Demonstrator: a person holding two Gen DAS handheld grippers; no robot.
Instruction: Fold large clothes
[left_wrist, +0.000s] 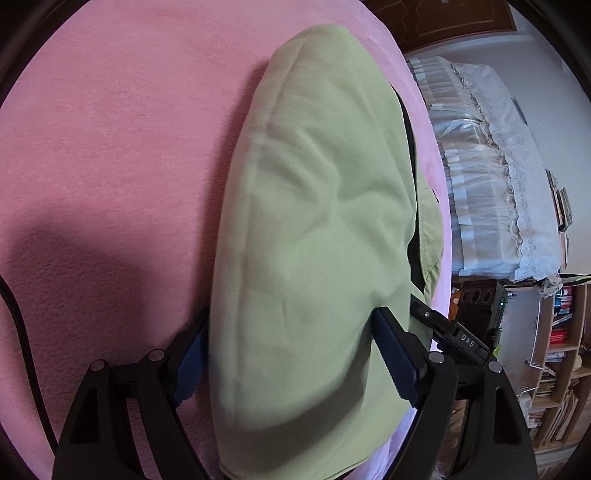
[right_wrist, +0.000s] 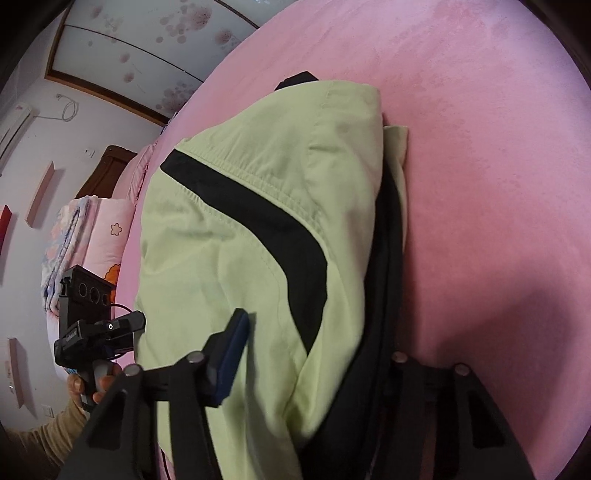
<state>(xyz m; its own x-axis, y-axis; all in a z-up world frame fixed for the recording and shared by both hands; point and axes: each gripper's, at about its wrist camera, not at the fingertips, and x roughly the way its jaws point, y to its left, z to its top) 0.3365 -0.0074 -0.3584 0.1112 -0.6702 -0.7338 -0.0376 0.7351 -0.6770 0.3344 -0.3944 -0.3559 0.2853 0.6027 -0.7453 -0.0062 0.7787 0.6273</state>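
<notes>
Folded green garment (left_wrist: 314, 236) on pink bed (left_wrist: 110, 147); left gripper (left_wrist: 291, 350) spread wide, straddling it — right gripper's (right_wrist: 317, 350) grip cannot be told.

L gripper (left_wrist: 291, 354): black frame, silver screws, blue serrated pads | R gripper (right_wrist: 314, 354): same black/blue build | sleeve (right_wrist: 55, 432): tan, prob. knit

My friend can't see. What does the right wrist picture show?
A folded light green garment with a black stripe lies on a pink blanket, and the right gripper straddles its near end. One blue-padded finger rests on the cloth; the other is hidden behind it. The left gripper is at the left edge.
</notes>
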